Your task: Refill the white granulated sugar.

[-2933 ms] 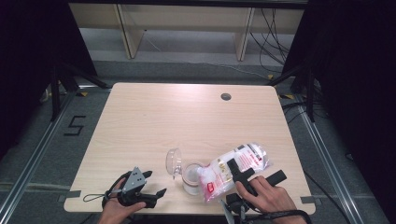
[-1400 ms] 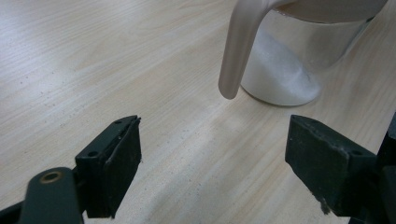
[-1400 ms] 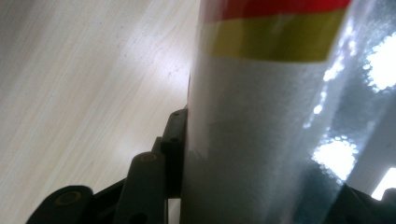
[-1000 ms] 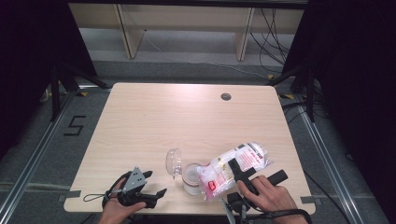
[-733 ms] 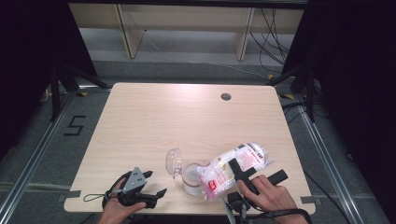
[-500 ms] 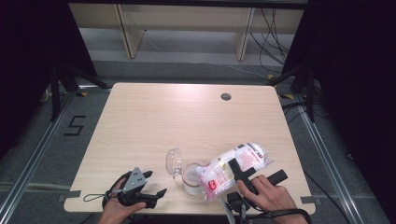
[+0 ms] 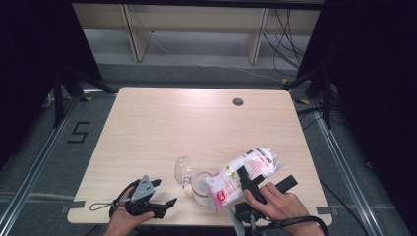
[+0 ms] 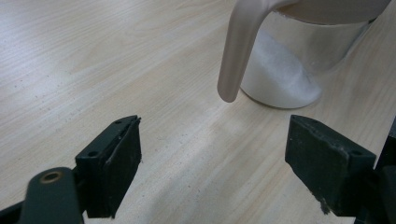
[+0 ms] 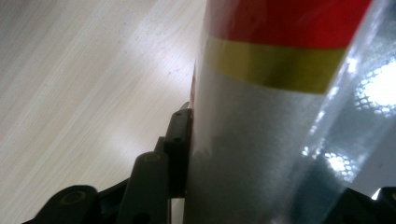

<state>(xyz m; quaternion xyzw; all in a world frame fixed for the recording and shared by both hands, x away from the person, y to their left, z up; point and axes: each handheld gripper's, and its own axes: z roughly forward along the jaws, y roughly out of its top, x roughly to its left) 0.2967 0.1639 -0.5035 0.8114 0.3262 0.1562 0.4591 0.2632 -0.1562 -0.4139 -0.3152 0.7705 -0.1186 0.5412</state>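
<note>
A clear plastic bag (image 7: pixel 242 178) of white grains with a red label is tipped over a glass jar (image 7: pixel 200 187) near the table's front edge. My right gripper (image 7: pixel 244 180) is shut on the bag; in the right gripper view the bag (image 9: pixel 280 116) is pressed against one jaw. The jar (image 8: pixel 299 60) holds some white powder, and its hinged lid (image 7: pixel 183 170) stands open to the left. My left gripper (image 7: pixel 166 192) rests on the table left of the jar, jaws wide open and nothing between them.
The light wooden table (image 7: pixel 162 123) has a round cable hole (image 7: pixel 238 102) at its back right. Dark curtains flank both sides, and shelf legs and cables are beyond the far edge.
The bag has shifted only slightly in the right gripper. The left gripper has not moved.
</note>
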